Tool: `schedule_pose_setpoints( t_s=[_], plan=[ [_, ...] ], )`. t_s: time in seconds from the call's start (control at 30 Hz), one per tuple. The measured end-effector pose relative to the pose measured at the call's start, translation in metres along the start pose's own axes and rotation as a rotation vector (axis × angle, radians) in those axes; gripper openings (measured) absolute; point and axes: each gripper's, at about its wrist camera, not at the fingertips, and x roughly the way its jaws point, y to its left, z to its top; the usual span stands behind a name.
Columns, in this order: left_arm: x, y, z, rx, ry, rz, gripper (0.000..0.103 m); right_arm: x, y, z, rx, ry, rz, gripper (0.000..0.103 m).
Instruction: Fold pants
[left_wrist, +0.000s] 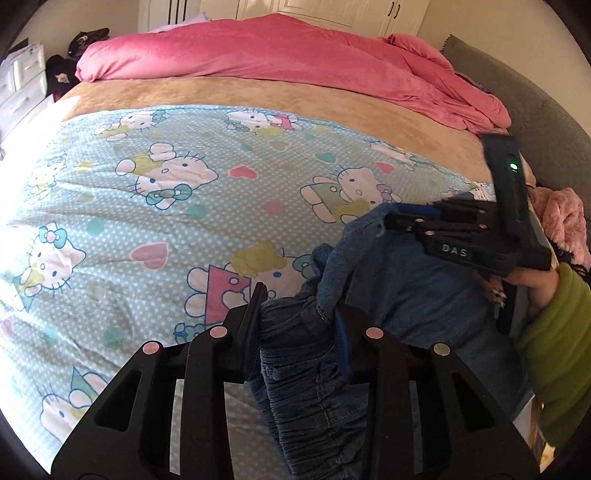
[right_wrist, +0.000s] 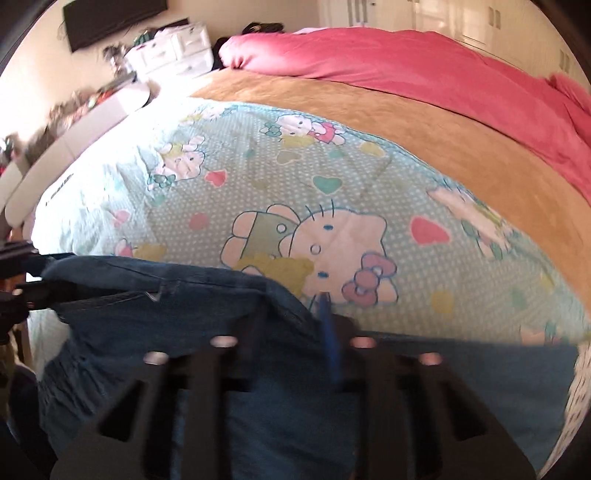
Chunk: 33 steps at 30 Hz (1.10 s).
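You hold the pants (left_wrist: 306, 373) by the waistband, left hand-held gripper (left_wrist: 299, 314) and right hand-held gripper (right_wrist: 295, 321) both clamped on denim, waist edge stretched between them above the bed (left_wrist: 166, 206).

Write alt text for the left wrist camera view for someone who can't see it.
The black left gripper is shut on the gathered waistband of blue denim pants over a bed. At right, the black right gripper, in a hand with a green sleeve, pinches another edge. Beyond lie a blue cartoon-cat quilt, a tan blanket and a pink duvet.
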Motion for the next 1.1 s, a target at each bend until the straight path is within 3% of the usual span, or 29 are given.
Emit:
schedule_pose_setpoints(
  t_s=[0.1, 0.3, 0.43, 0.77, 1.1],
  plan=[
    [-0.001, -0.002, -0.003, 0.011, -0.008, 0.024, 0.025, -0.016, 0.001, -0.011, 0.065, -0.049, -0.015, 0.006],
    [-0.009, -0.009, -0.009, 0.023, -0.024, 0.028, 0.025, -0.069, 0.008, -0.038, 0.164, -0.163, -0.030, 0.005],
    [-0.022, -0.017, -0.018, 0.036, -0.037, -0.006, 0.026, -0.106, 0.017, -0.066, 0.211, -0.194, -0.031, 0.005],
    [-0.057, -0.037, -0.068, 0.103, -0.038, -0.054, 0.027, -0.181, 0.063, -0.142, 0.251, -0.176, -0.007, 0.005],
    [-0.074, -0.034, -0.123, 0.118, 0.014, -0.060, 0.029, -0.188, 0.111, -0.203, 0.263, -0.086, 0.038, 0.005]
  ],
)
